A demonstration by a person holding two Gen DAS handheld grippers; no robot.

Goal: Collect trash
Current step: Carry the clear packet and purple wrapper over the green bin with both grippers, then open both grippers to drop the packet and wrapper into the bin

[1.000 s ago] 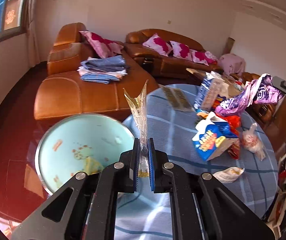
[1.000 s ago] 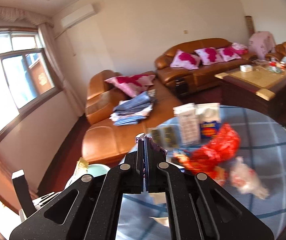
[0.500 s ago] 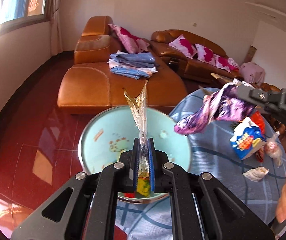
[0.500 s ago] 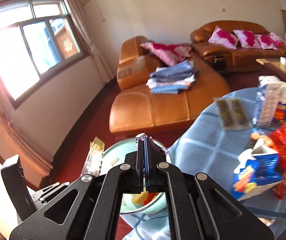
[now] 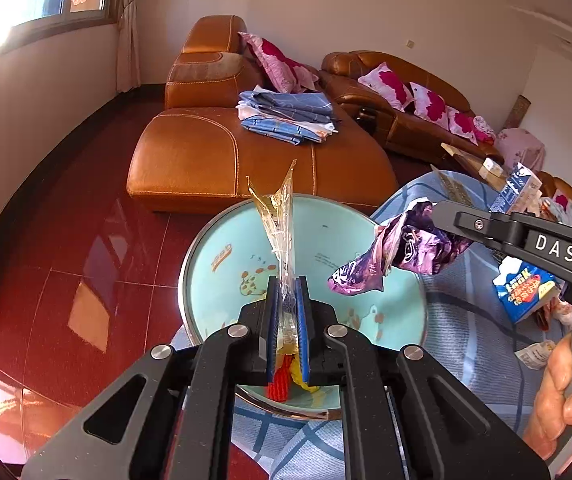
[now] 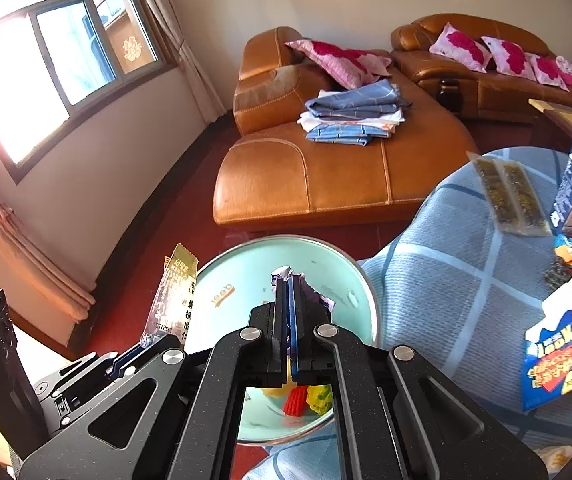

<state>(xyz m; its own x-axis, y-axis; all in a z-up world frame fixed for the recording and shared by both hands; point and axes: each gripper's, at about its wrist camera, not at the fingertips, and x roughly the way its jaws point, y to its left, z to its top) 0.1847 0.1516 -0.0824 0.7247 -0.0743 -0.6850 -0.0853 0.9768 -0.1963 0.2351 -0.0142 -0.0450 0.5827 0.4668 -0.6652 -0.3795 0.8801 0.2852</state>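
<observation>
Purple wrapper (image 5: 402,252): clenched in right gripper (image 5: 438,216), now carried over basin (image 5: 221,240) from above the surface (image 6: 446,280).
Clear wrapper (image 5: 279,220): left gripper (image 5: 286,304) grasping it, also over basin.
Meaning: both probably ready to drop.

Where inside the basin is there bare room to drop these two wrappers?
The far and middle floor of the light blue basin is bare, bordered by its metal rim. The near edge is crowded with red and yellow scraps. The left gripper holds the clear wrapper, the right gripper the purple wrapper.
</observation>
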